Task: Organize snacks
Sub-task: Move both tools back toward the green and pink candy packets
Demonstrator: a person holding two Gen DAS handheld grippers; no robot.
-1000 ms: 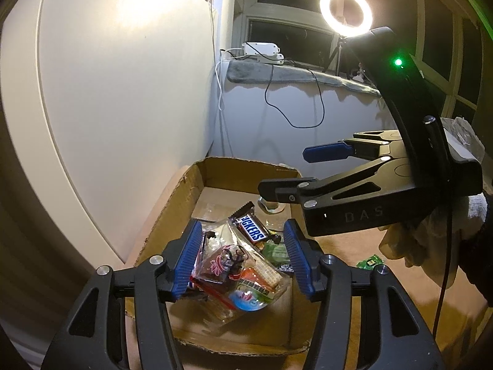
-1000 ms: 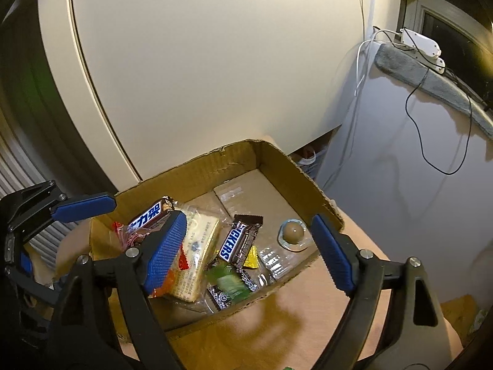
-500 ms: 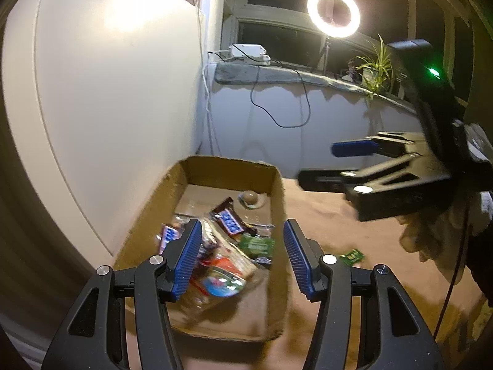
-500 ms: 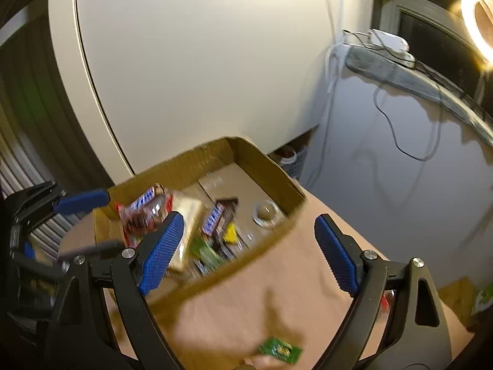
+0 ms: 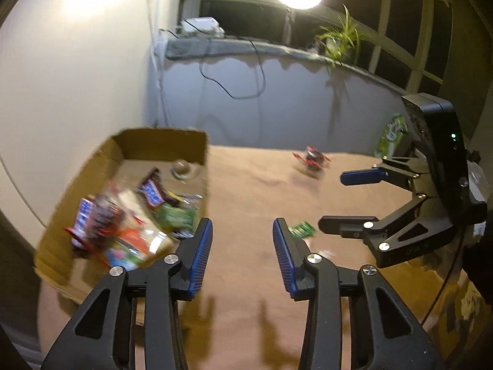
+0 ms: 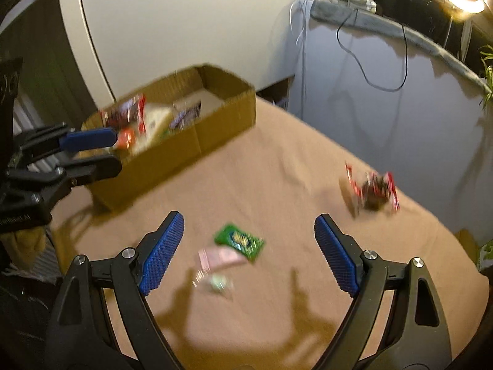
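Inside the cardboard box (image 6: 197,135) most snacks sit, while beside it we see a green packet (image 6: 238,242), a pale wrapper (image 6: 220,257) and a red packet (image 6: 374,189) left out; our right gripper (image 6: 249,256) gapes empty, our left gripper (image 5: 243,257) is closing on nothing.

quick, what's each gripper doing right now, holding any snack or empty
Left gripper: jaws closing, nothing between them, only bare table.
Right gripper: open wide, holding nothing, above the green packet.

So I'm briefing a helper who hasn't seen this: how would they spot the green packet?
Start at the cardboard box on the brown table. In front of it lie loose snacks. The green packet is flat, overlapping a pink wrapper, unlike the crumpled red one off alone.
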